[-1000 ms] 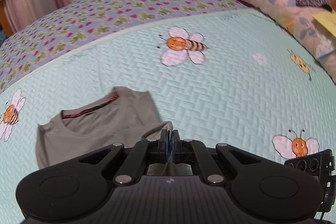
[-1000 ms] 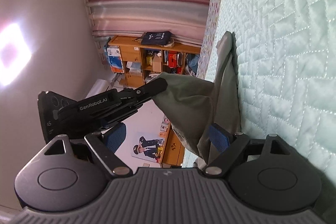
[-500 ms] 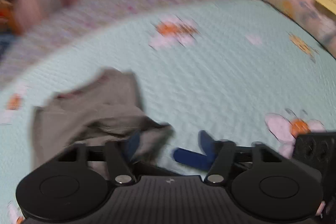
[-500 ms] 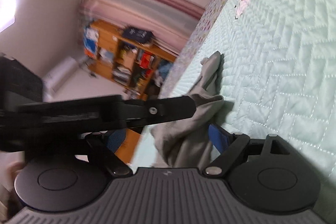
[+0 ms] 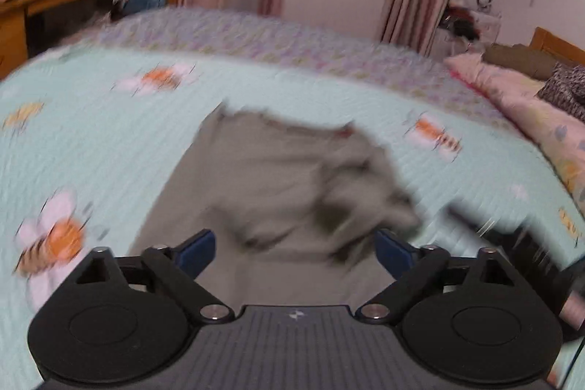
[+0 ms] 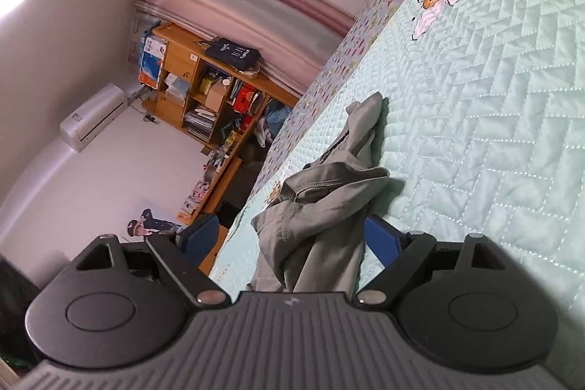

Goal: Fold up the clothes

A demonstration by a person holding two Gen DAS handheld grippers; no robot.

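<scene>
Released by both claws, grey shirt point(image 5: 270, 178) lies crumpled, collar away

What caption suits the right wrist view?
Open right gripper over a rumpled grey shirt lying on the bee-print quilt.

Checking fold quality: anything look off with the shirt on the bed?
Yes. The grey shirt isn't flat: its near part lies in a rumpled heap on the quilt, with loose folds sticking up. Both grippers' jaws are open, so nothing holds it.
</scene>
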